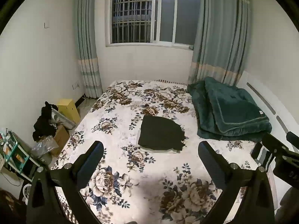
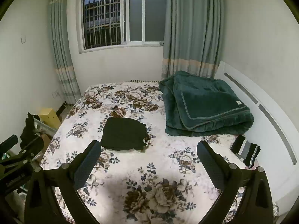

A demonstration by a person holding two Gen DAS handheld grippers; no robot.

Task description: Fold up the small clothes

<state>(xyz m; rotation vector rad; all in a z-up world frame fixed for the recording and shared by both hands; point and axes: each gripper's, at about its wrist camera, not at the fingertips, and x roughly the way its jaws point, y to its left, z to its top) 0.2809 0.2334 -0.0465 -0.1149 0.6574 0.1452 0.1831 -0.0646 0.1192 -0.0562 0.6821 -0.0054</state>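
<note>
While both tools hover above the near end of the floral bedspread (image 1: pixel 121 130), my left gripper (image 1: pixel 150 160) has its fingers spread wide with nothing between them, and my right gripper (image 2: pixel 149 158) is spread the same way, also empty. Folded black garment (image 1: pixel 160 135) lies flat mid-bedspread, on top of a folded white piece (image 1: pixel 158 150) whose edge shows at its near side. Green blanket (image 2: pixel 203 104) sits heaped on the bedspread's far right corner, well apart from the black garment. Striped dark clothes (image 2: pixel 246 152) lie at the bedspread's right edge, near the blanket.
</note>
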